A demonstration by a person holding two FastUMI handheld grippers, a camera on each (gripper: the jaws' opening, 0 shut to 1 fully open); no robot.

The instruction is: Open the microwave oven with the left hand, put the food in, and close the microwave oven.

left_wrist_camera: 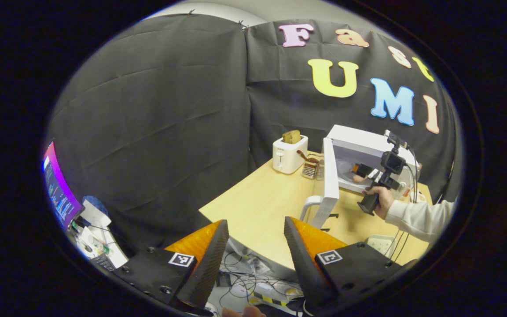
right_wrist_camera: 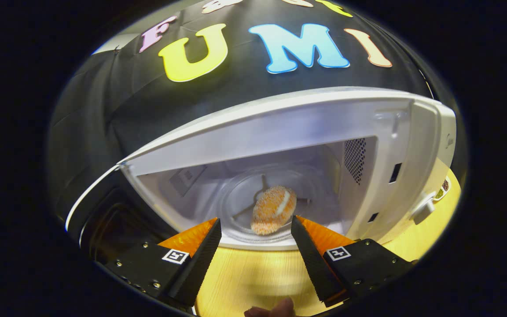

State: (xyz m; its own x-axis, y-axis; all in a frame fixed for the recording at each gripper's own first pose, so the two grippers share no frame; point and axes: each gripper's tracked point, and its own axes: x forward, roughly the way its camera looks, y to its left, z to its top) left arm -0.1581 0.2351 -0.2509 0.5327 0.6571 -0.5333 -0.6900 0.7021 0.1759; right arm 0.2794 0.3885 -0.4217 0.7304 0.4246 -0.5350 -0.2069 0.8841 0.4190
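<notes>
The white microwave (left_wrist_camera: 370, 152) stands on the wooden table with its door (left_wrist_camera: 330, 180) swung wide open. In the right gripper view the food (right_wrist_camera: 273, 209), an orange crumbed piece with a white stripe, lies on the glass turntable (right_wrist_camera: 240, 207) inside the microwave (right_wrist_camera: 306, 127). My right gripper (right_wrist_camera: 255, 226) is open just outside the cavity, the food a little beyond its fingertips. The left gripper view shows that gripper (left_wrist_camera: 361, 171) held by a hand (left_wrist_camera: 381, 200) at the microwave mouth. My left gripper (left_wrist_camera: 255, 226) is open and empty, well back from the table's near corner.
A white toaster (left_wrist_camera: 289, 154) with a slice in it stands at the table's far side, a small rack (left_wrist_camera: 311, 168) beside it. Cables and clutter (left_wrist_camera: 253, 281) lie on the floor below the table (left_wrist_camera: 258, 198). A lit monitor (left_wrist_camera: 57, 187) is at the far left.
</notes>
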